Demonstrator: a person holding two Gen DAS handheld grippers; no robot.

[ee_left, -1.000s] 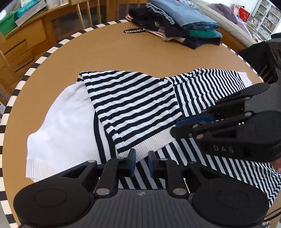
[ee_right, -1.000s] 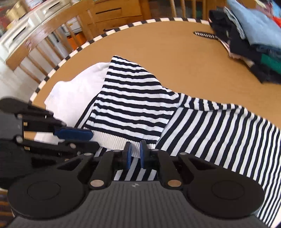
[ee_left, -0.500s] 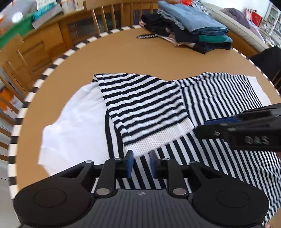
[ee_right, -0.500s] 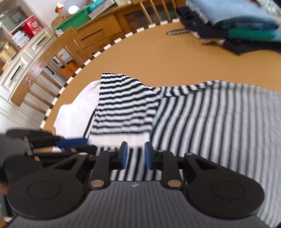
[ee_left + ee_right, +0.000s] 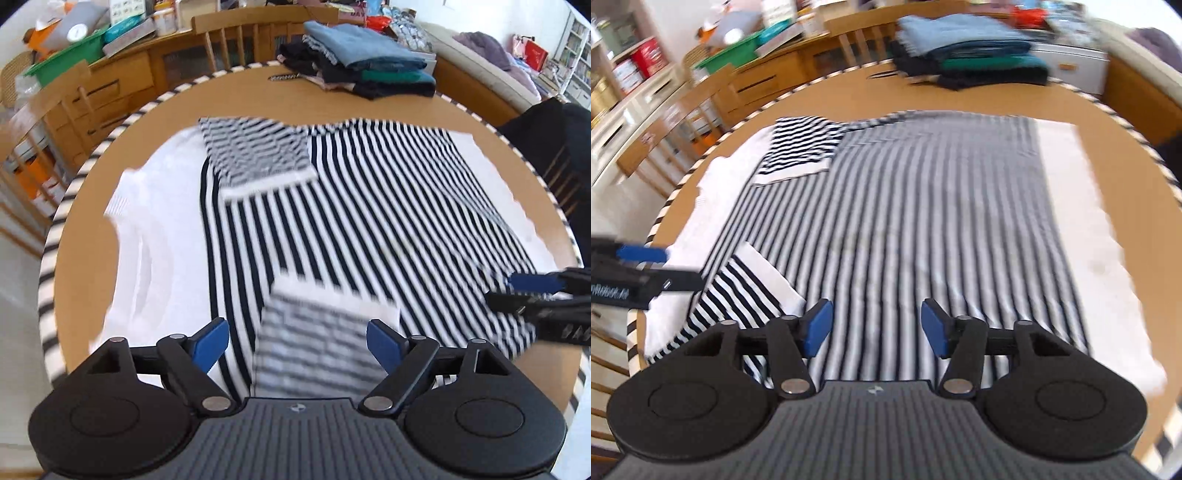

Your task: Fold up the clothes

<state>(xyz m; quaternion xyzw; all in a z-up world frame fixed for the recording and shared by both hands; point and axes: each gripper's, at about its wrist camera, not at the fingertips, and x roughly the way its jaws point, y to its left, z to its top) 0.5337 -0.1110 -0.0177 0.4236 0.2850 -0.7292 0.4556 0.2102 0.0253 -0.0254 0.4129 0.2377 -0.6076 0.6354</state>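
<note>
A black-and-white striped sweater (image 5: 369, 206) lies spread flat across a round wooden bench (image 5: 229, 96) with a striped rim, both its sleeves folded in over the body: one sleeve (image 5: 255, 155) at the far left, the other sleeve (image 5: 317, 343) near the cameras. The left tool (image 5: 297, 341) hangs above the near sleeve, its blue-padded jaws opening and gripping nothing; the right tool (image 5: 875, 326) hangs over the sweater's striped body, jaws likewise opening and empty. A stack of folded clothes (image 5: 354, 70) sits at the bench's far edge, well apart from the sweater.
</note>
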